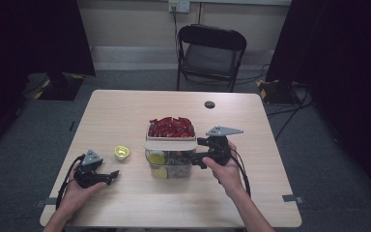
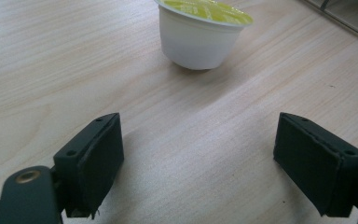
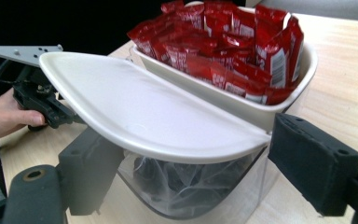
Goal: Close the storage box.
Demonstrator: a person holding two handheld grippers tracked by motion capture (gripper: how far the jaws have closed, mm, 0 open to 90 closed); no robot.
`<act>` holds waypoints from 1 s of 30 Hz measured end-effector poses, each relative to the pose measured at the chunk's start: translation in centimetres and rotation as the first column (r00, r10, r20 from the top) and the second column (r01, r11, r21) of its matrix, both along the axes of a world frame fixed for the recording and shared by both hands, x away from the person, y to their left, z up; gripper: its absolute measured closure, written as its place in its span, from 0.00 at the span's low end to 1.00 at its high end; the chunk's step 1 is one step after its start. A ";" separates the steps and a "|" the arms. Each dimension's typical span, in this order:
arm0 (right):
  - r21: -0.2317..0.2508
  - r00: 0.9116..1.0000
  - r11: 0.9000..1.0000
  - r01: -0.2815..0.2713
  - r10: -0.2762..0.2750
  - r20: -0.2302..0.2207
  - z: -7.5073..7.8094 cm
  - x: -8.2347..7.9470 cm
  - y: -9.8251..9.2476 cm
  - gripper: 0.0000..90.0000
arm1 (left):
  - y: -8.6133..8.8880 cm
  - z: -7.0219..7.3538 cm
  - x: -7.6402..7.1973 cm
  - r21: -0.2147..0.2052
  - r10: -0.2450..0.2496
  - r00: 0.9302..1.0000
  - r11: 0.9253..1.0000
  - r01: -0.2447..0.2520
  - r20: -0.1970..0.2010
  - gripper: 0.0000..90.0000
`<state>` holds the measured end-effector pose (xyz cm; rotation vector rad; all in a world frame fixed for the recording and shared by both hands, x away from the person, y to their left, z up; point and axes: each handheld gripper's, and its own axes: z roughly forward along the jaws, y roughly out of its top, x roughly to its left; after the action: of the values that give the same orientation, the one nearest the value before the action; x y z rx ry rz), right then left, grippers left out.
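Two grippers: you hold one in each hand at the wooden table point(image 1: 125, 208), and the clear container point(image 1: 170, 164) near the table's middle serves as landmark below.
Around the container: a small white cup with a yellow-green foil lid point(image 1: 121, 152) stands to its left, apart from it; a dark round spot point(image 1: 209, 104) lies on the tabletop beyond it; a black folding chair point(image 1: 211, 53) stands past the table's far edge.
In the way: nothing lies between your left gripper point(image 1: 112, 176) and the cup; in the left gripper view the cup point(image 2: 200, 32) stands on bare wood ahead of the jaws.
Container, look: clear walls with dark packets and two yellow-lidded cups inside; a white tray of red sachets point(image 1: 171, 128) sits on its far half, and a white half-lid point(image 1: 170, 144) covers its near half.
Container, close up: in the right gripper view the half-lid point(image 3: 140, 107) juts out over the clear wall point(image 3: 191, 186), with the sachet tray point(image 3: 223, 42) just behind it.
Left gripper: left of the container and nearer to you than the cup, resting on the table, jaws wide apart and holding nothing.
Right gripper point(image 1: 199, 151): at the container's right side, jaws spread wide; its pads stand on either side of the container's corner, and you cannot tell whether they touch the wall.
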<state>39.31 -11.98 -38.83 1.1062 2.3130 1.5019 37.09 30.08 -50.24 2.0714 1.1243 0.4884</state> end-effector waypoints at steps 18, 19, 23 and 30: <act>-0.029 1.000 0.999 -0.015 0.014 -0.025 -2.1 -1.2 0.4 0.16 | 0.0 0.0 0.0 -0.002 -0.001 1.000 1.000 0.001 -0.001 0.17; -0.033 1.000 0.999 -0.013 0.012 -0.015 -2.1 -1.3 0.5 0.16 | 0.0 0.0 0.0 -0.002 -0.001 1.000 1.000 0.001 -0.001 0.17; -0.032 1.000 0.999 -0.011 0.010 -0.025 -2.6 -1.5 0.3 0.16 | 0.0 0.0 0.0 -0.001 -0.001 1.000 1.000 0.001 -0.001 0.17; -0.052 0.999 0.998 -0.022 0.020 -0.047 -3.8 -1.7 0.4 0.16 | 0.0 0.0 0.0 -0.002 0.000 1.000 1.000 0.000 -0.001 0.17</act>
<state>37.66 -11.57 -42.61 1.1180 2.3880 1.4280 37.09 30.07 -50.25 2.0704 1.1244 0.4862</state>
